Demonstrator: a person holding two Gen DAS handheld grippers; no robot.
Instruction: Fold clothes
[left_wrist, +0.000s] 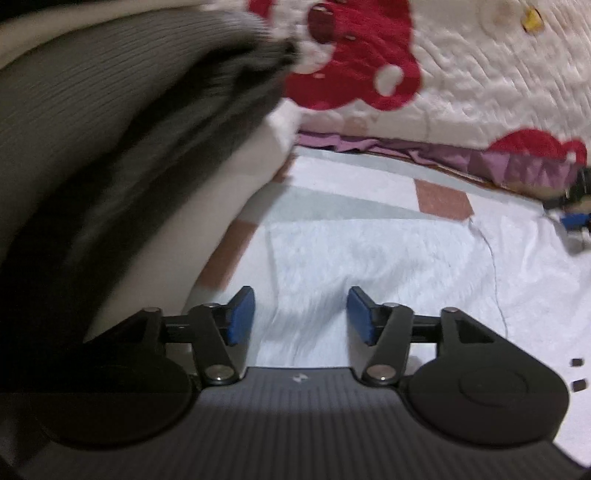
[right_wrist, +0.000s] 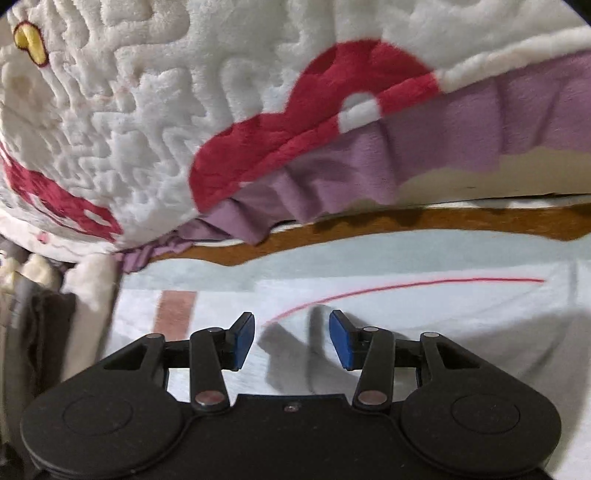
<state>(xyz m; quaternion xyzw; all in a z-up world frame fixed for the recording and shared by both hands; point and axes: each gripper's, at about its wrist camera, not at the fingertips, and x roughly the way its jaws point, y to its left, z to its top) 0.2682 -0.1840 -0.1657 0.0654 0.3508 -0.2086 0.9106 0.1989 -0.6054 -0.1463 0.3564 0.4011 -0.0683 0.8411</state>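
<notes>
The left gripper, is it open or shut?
Open. The left gripper has its two blue pads wide apart, with only white sheet showing between them.

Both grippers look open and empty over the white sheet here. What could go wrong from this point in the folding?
1. The left gripper is open over the white sheet, beside the grey ribbed garment; closing now might pinch sheet instead of clothing.
2. The right gripper faces the white-and-red quilt and its purple frill; reaching forward could snag that.
3. The left view is motion-blurred, so a grab may land off the garment edge.
</notes>
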